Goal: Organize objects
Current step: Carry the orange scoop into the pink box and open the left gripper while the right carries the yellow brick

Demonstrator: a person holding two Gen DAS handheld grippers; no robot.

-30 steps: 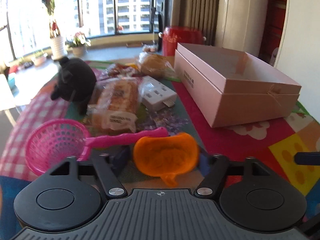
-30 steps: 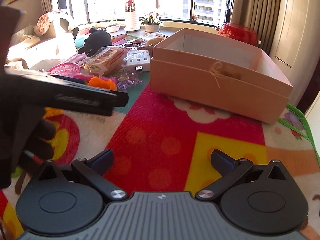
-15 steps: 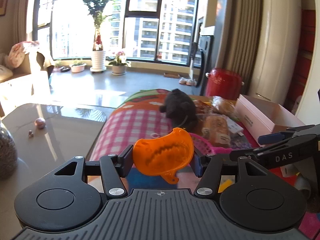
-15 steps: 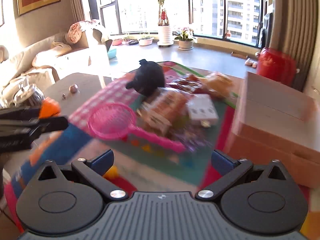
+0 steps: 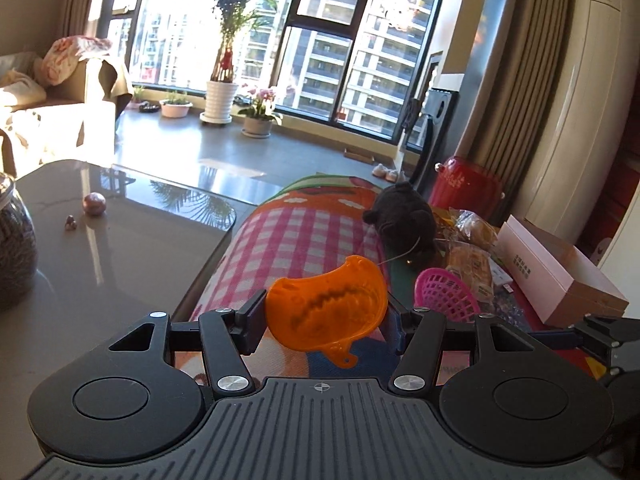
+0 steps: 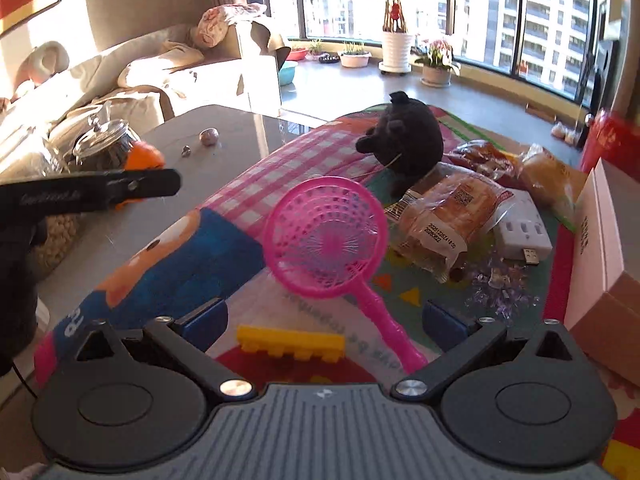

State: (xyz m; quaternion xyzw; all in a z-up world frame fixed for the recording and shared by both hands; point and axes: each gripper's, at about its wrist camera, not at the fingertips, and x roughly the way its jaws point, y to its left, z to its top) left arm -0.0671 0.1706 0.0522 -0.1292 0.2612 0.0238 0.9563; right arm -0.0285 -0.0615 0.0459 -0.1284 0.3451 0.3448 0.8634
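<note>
My left gripper is shut on an orange plastic scoop-shaped toy and holds it in the air above the mat's left edge; it also shows in the right wrist view. My right gripper is open and empty, low over the mat, with the handle of a pink net scoop and a yellow toothed bar between its fingers. The pink net scoop also shows in the left wrist view. The open pink box stands at the right.
A black plush toy, wrapped bread, a white power adapter, a bun and purple wrappers lie on the colourful mat. A glass jar and a small ball sit on the grey table to the left. A red pot stands behind.
My left gripper has lifted the orange toy and swung left, away from the box. My right gripper has turned left and come down over the pink net scoop's handle.
</note>
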